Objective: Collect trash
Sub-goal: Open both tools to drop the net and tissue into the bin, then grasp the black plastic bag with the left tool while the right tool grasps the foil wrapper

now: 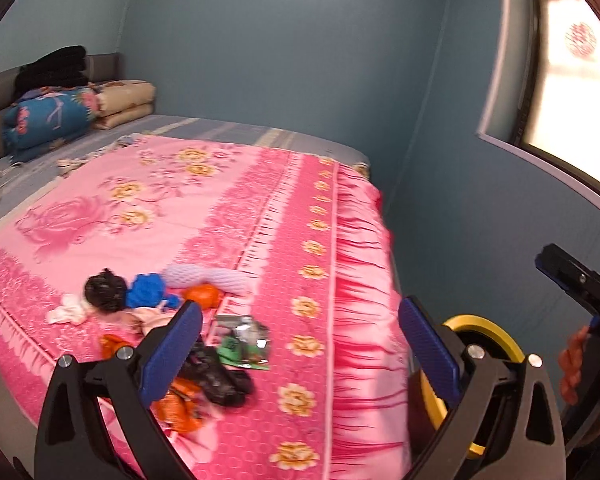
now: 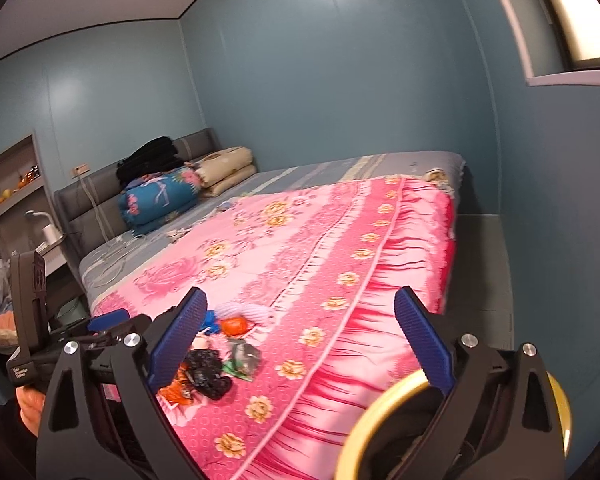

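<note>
Several pieces of trash lie on the near part of the pink flowered bedspread: a black crumpled bag, a blue wad, an orange ball, a white foam net, a green and silver wrapper, a black bag and an orange wrapper. My left gripper is open and empty above them. My right gripper is open and empty; the same trash lies by its left finger. A yellow-rimmed bin stands beside the bed, also in the right wrist view.
Folded quilts and black clothes are stacked at the grey headboard. Blue walls close the far side, with a window at the right. A shelf niche and bedside table are left of the bed.
</note>
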`<action>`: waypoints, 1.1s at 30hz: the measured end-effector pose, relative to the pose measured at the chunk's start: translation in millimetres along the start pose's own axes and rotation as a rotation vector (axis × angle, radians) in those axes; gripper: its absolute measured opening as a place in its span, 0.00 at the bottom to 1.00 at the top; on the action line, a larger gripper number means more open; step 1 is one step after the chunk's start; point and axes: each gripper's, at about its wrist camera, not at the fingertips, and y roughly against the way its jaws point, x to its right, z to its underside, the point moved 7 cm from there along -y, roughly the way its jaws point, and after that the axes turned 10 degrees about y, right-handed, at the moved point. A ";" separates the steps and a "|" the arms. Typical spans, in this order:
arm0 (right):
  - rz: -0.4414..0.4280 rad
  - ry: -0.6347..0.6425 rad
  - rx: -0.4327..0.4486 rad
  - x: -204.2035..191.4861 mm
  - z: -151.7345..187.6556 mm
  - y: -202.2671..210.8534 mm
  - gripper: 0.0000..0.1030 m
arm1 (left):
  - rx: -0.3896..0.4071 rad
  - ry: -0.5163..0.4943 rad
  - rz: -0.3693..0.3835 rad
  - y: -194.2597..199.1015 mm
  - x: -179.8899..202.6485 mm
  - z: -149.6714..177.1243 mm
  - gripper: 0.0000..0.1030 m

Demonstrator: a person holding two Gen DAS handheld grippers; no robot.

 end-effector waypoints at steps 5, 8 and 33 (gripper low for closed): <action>-0.046 0.046 -0.012 -29.8 -6.7 -21.1 0.88 | 0.039 0.045 -0.089 5.2 -52.1 -12.5 0.92; -0.076 0.078 -0.035 -50.2 -7.6 -40.6 0.88 | 0.055 0.055 -0.131 6.0 -75.7 -16.8 0.92; -0.126 0.096 -0.348 -115.9 65.9 -215.7 0.85 | -0.037 0.107 -0.320 -68.6 -228.9 -27.6 0.92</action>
